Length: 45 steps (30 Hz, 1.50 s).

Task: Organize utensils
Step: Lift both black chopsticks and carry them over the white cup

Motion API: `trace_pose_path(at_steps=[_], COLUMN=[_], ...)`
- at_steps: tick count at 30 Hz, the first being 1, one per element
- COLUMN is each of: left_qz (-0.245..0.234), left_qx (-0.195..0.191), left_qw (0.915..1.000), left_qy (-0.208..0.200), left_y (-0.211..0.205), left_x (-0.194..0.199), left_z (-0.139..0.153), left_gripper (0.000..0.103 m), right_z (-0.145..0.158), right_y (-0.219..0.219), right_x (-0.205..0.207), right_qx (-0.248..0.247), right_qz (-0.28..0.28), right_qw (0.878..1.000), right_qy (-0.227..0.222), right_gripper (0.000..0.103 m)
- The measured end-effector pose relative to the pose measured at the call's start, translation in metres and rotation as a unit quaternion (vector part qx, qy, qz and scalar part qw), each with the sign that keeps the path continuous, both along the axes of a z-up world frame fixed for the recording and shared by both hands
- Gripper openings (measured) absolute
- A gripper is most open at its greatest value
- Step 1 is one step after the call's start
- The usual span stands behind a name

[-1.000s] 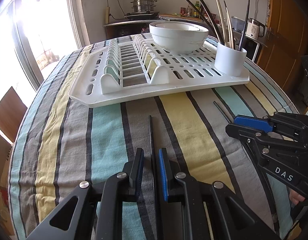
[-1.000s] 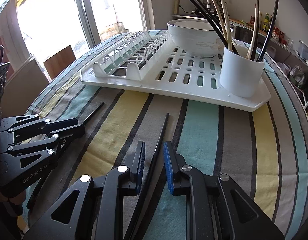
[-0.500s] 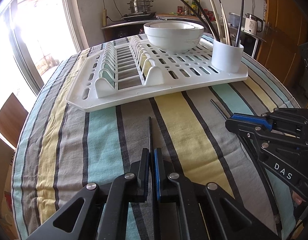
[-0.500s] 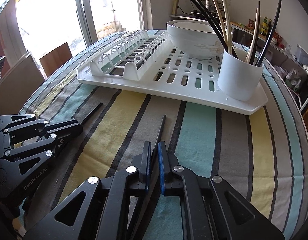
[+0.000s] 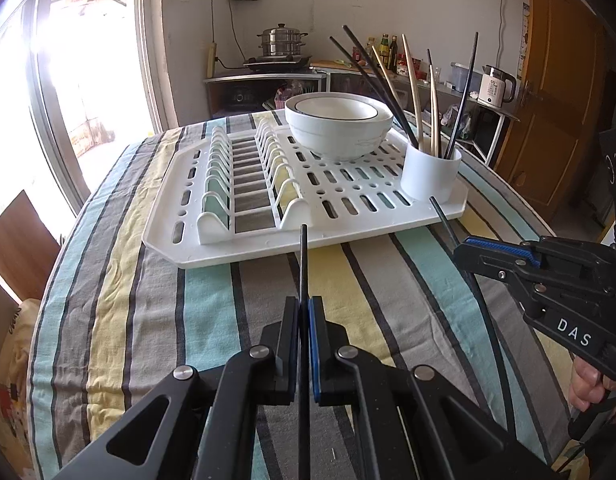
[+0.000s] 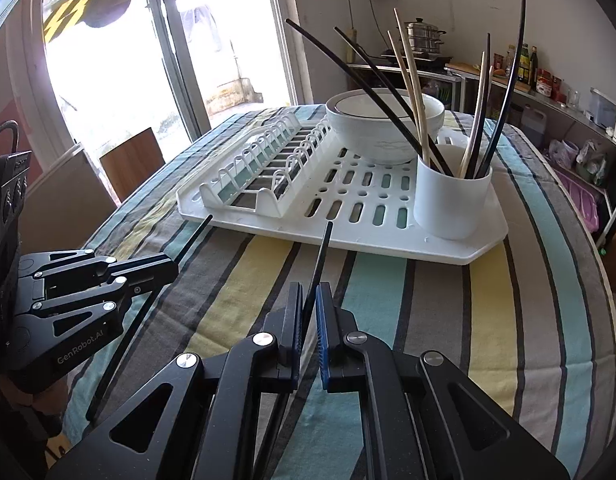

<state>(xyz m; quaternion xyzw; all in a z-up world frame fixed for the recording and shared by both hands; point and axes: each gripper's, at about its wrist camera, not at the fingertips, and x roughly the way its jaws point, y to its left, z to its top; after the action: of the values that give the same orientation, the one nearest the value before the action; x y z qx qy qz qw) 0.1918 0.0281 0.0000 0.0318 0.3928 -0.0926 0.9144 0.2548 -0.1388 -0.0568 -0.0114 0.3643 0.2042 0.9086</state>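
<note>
My left gripper (image 5: 304, 305) is shut on a black chopstick (image 5: 303, 264) that points toward the white drying rack (image 5: 228, 250), raised off the striped cloth. My right gripper (image 6: 308, 292) is shut on a second black chopstick (image 6: 319, 256), also lifted and aimed at the rack (image 6: 448, 250). Each gripper shows in the other's view: the right gripper (image 5: 464, 246) at the right, the left gripper (image 6: 168, 268) at the left. A white utensil cup (image 5: 430, 176) (image 6: 452, 204) on the rack's near right corner holds several black and pale chopsticks.
White bowls (image 5: 340, 128) are stacked at the back of the rack, and plate slots (image 5: 244, 184) fill its left half. The round table (image 5: 120, 280) wears a striped cloth. A wooden chair (image 5: 16, 240) stands at the left, by the glass door.
Both grippers closed on the black chopsticks that lay between their fingers on the cloth. Both then rose, lifting the chopsticks off the table.
</note>
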Motion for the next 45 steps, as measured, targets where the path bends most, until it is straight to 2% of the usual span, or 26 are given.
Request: trace_pose_path(at_steps=[11,23,37,45], left_qz=[-0.009,-0.017,-0.034,-0.041], left_qx=[-0.023,-0.041,-0.056,-0.067], left_qw=[0.9982,0.9945,0.9917,0.9910], left_qy=[-0.055,-0.095,-0.111,-0.108], left_y=[-0.008,-0.015,-0.031,-0.038], left_x=[-0.014,-0.029,-0.039,-0.027], left_z=[0.047,0.083,0.099,0.103], left_gripper=[0.004,0.004,0.004,0.004], right_z=[0.038,0.070,0.085,0.091], right_y=[-0.021,-0.039,-0.058,-0.068], right_x=[-0.017,-0.036,-0.048,-0.047], right_qx=[0.027,0.040,0.046,0.047], right_qz=[-0.009,-0.014,-0.026,-0.036], right_qw=[0.998,0.994,0.991,0.990], right_qy=[-0.048,-0.096,-0.122,-0.131], right_gripper=[0.006,0.005,0.005,0.005])
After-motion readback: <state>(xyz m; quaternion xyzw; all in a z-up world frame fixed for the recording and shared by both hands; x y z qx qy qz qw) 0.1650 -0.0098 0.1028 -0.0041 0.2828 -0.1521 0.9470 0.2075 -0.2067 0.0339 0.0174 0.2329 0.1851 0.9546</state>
